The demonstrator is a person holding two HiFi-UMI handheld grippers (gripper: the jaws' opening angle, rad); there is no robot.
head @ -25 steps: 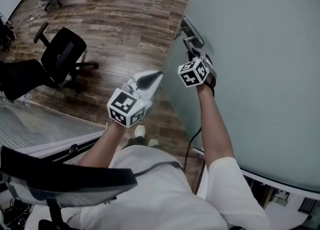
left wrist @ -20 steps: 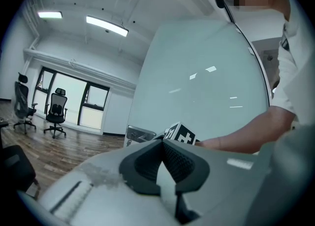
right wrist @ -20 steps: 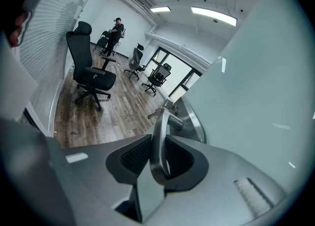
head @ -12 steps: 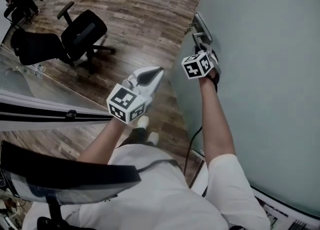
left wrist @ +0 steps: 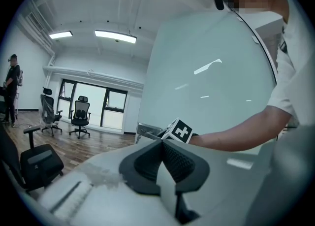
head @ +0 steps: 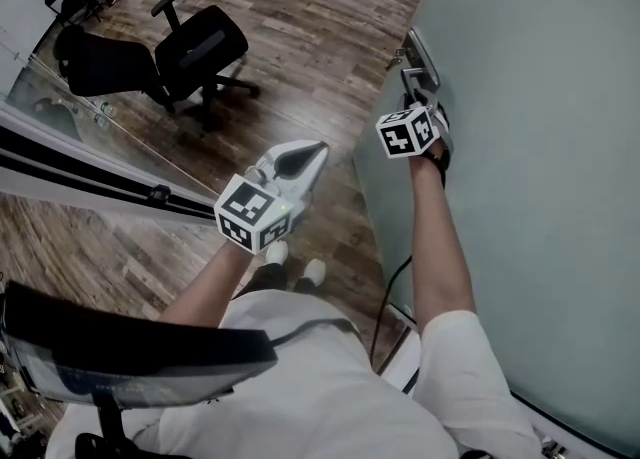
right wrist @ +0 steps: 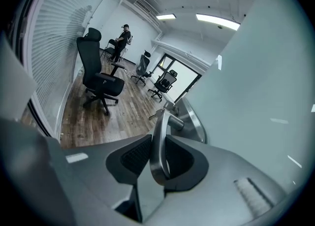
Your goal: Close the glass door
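The frosted glass door (head: 540, 147) fills the right of the head view. Its metal lever handle (head: 414, 77) sits on a steel plate at the door's edge. My right gripper (head: 420, 105) is shut on that handle (right wrist: 158, 144); in the right gripper view the lever runs between both dark pads (right wrist: 134, 157). My left gripper (head: 310, 155) hangs free left of the door, its jaws shut with nothing between them (left wrist: 162, 146). In the left gripper view the door (left wrist: 216, 87) and the right gripper's marker cube (left wrist: 181, 131) show ahead.
A black office chair (head: 205, 52) stands on the wooden floor (head: 300, 7) at upper left. A glass partition with a dark rail (head: 80, 177) runs across the left. More chairs (left wrist: 81, 116) and a standing person (left wrist: 11, 89) are far back in the room.
The door and both grippers have swung across the room: the chair and the glass partition rail have slid rightward and closer in the head view. My right gripper stays shut on the handle.
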